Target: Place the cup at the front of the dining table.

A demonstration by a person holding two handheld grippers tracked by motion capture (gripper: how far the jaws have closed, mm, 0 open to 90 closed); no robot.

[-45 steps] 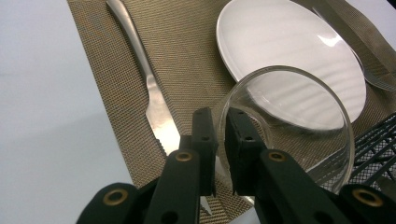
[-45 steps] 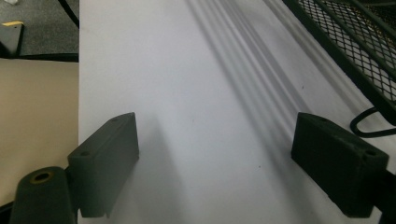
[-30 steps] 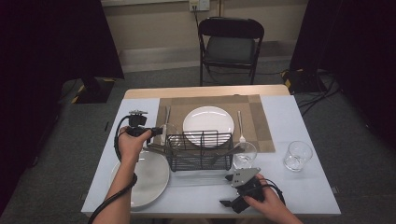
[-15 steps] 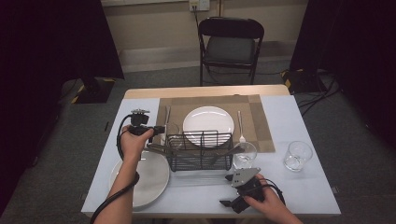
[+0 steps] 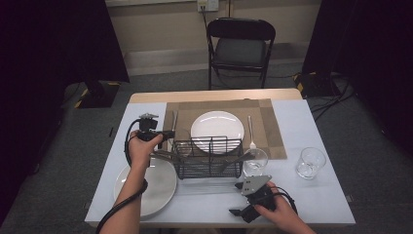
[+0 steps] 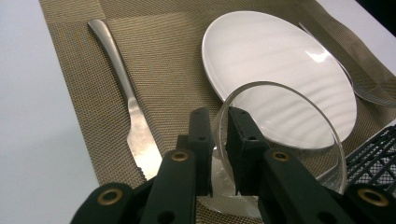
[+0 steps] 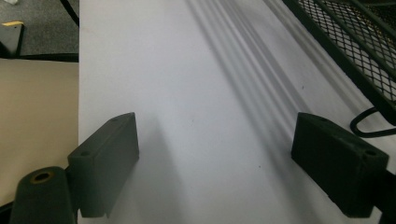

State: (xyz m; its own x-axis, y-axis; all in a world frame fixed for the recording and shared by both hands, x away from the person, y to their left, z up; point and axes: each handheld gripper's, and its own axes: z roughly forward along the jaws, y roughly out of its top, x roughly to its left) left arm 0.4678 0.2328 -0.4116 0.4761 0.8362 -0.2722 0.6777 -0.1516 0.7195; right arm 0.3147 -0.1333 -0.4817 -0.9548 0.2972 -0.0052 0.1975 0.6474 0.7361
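— Where is your left arm?

— My left forearm (image 5: 127, 200) comes up from the near edge of the table, left of the middle. My left hand (image 5: 141, 146) holds the left gripper (image 6: 218, 135) pointing toward the right edge, and its jaws are pinched close together on a thin wall.

— And the right?

— My right hand (image 5: 278, 207) rests low by the near edge, toward the right corner. It holds the right gripper (image 7: 215, 168) pointing left, with its jaws spread wide and nothing between them.

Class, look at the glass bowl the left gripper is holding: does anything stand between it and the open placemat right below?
Nothing visible does. The left gripper pinches the glass bowl by its rim; the knife lies aside and the white plate beyond it.
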